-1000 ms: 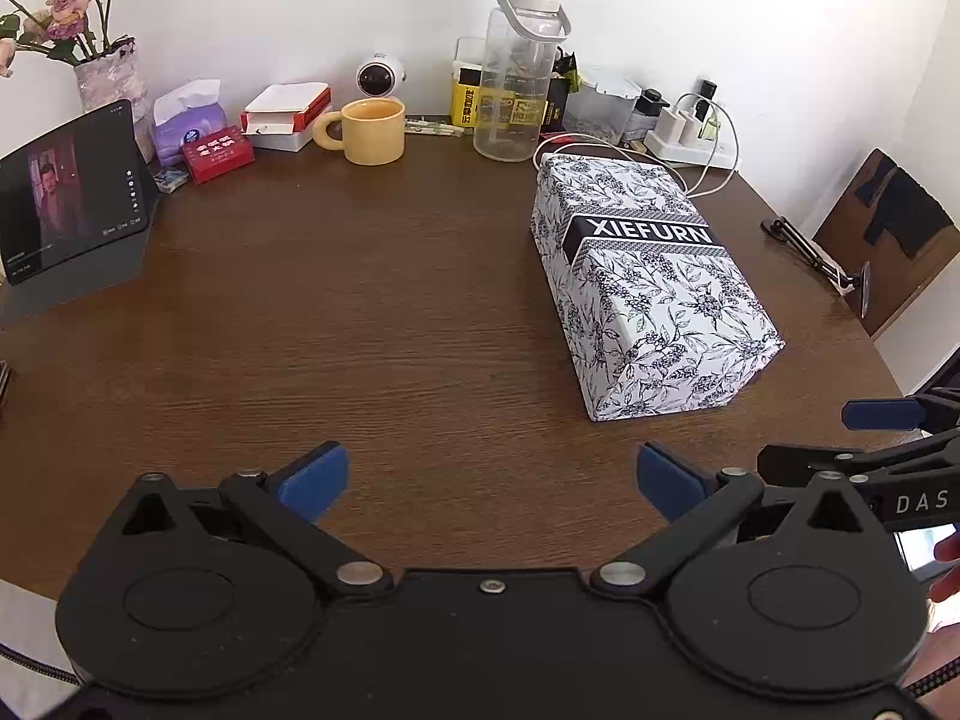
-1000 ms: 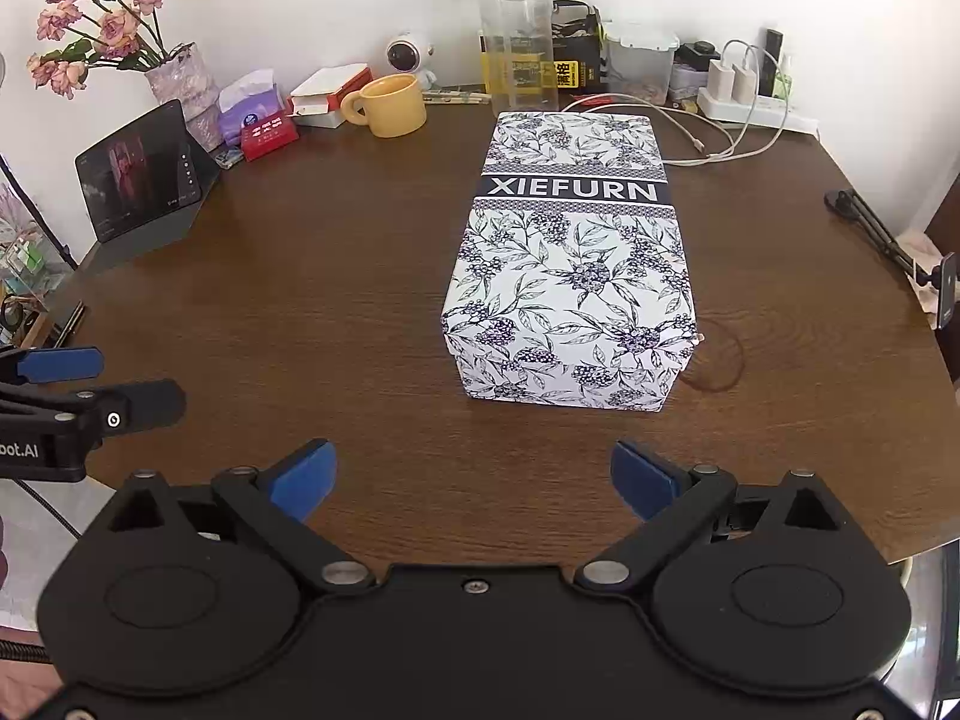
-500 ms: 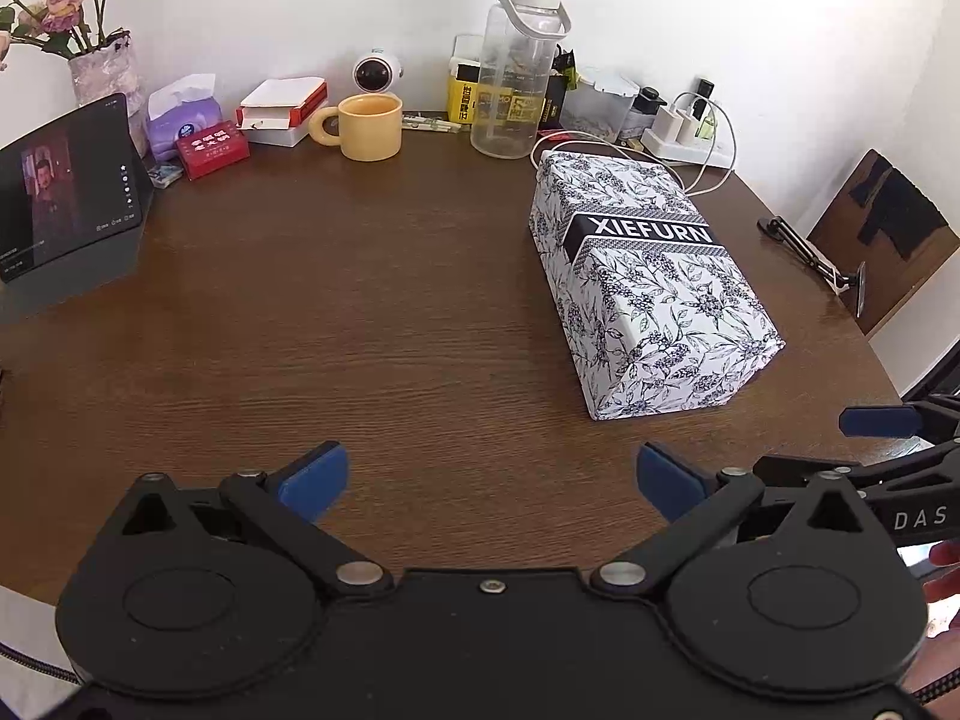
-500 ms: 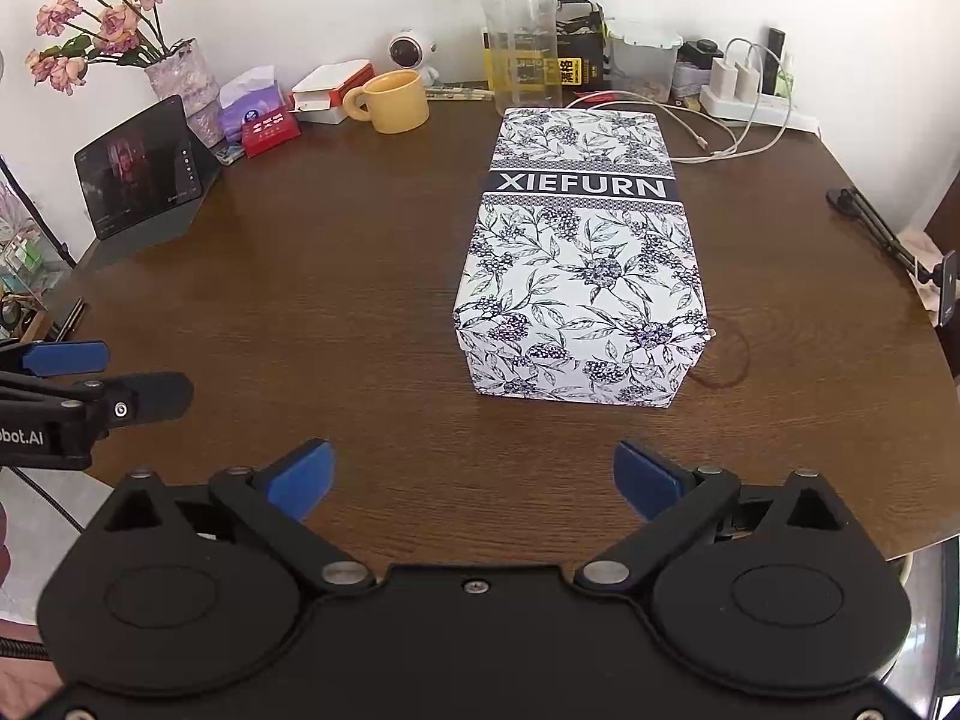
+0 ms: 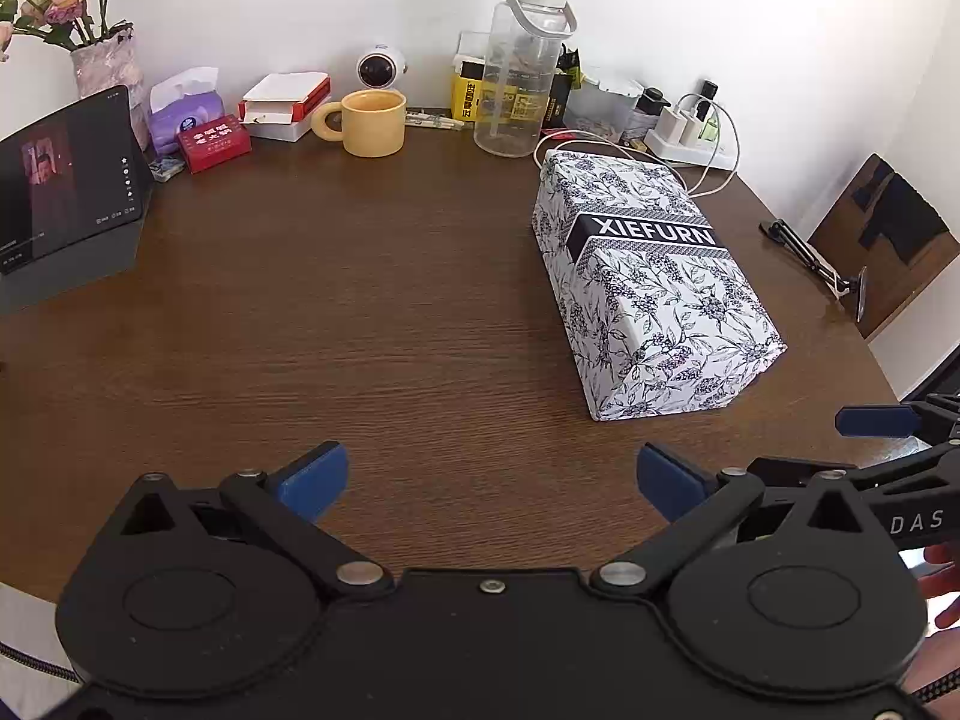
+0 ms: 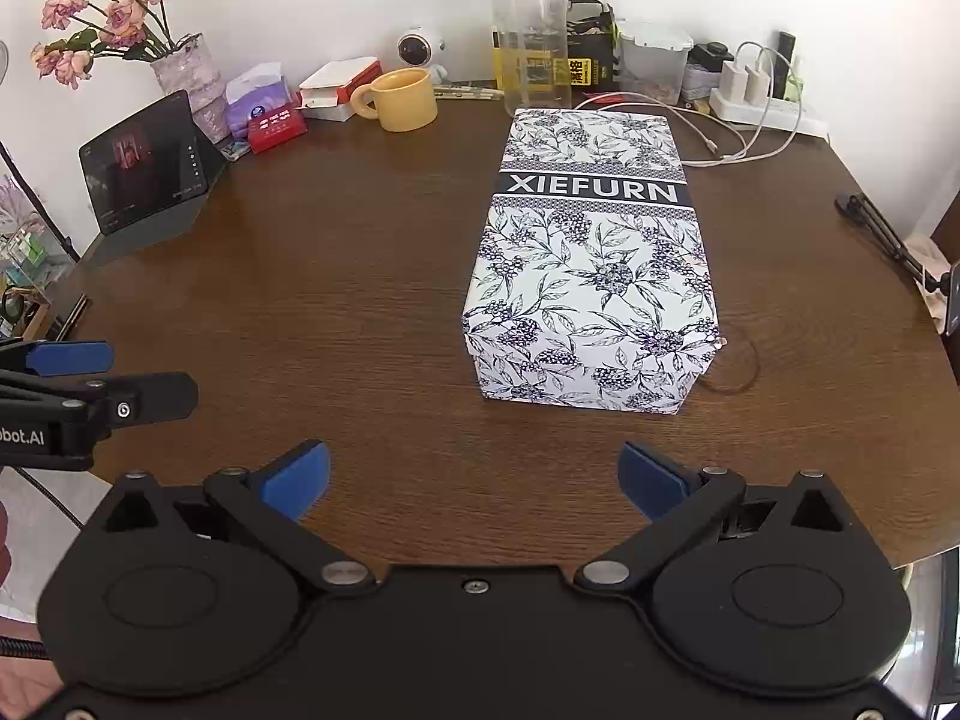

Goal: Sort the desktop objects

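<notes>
Two grippers hang over the near edge of the round wooden table (image 6: 336,276), and against the views of a second ago almost nothing has changed: the scene has only slid slightly in both cameras, as if the person drew each tool a little toward the desk, while every object lies where it lay. That small drift settles little about the sorting; the closed box and tidy back row would suit a desk awaiting sorting as well as one already put in order. The largest thing is the floral box (image 6: 591,276), white with dark leaf print and a dark band reading XIEFURN, lid on, lying lengthwise on the right half of the table, straight ahead of the right gripper (image 6: 474,480) and well apart from it. Behind it stands a clear water bottle (image 5: 521,66) near the wall; left of that a yellow mug (image 5: 372,123), then a red-and-white box (image 5: 282,102), a small red box (image 5: 214,141) and a purple tissue pack (image 5: 183,108). A tablet (image 5: 66,180) leans at the far left. The left gripper (image 5: 489,477) and the right both have their blue pads spread wide, holding nothing.
</notes>
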`<action>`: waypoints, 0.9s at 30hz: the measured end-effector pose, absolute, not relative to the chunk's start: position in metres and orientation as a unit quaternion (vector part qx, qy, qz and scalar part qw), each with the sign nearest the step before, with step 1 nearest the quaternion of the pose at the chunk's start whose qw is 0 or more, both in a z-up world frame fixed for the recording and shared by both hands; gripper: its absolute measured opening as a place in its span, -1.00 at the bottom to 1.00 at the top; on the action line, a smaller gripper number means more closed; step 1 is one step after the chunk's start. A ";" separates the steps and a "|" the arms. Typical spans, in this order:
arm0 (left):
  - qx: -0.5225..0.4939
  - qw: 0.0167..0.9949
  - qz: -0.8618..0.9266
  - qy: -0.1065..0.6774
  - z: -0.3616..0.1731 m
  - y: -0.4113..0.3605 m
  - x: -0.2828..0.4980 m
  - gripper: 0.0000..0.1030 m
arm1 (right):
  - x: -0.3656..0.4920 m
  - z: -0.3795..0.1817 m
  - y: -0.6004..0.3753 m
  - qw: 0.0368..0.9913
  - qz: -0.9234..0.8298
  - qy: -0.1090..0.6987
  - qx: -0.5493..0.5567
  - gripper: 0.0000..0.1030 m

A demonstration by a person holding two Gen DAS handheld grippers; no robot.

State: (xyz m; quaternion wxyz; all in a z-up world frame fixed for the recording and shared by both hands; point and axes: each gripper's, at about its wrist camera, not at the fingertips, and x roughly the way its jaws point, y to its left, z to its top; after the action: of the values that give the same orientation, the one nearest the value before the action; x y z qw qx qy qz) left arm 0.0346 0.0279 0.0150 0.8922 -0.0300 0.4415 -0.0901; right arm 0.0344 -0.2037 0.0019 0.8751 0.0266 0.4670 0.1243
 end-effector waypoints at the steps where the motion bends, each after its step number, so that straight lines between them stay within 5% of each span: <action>1: -0.030 0.892 -0.090 0.441 0.015 0.028 0.035 1.00 | 0.035 0.002 -0.204 0.875 0.125 0.467 0.026 1.00; 27: -0.024 0.890 -0.086 0.447 0.013 0.020 0.040 1.00 | 0.040 -0.001 -0.206 0.872 0.133 0.471 0.025 1.00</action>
State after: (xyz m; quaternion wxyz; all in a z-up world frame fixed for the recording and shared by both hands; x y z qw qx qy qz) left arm 0.0402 0.0197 0.0127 0.8898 -0.0237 0.4475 -0.0865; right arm 0.0396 -0.2060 -0.0007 0.8717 0.0250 0.4711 0.1327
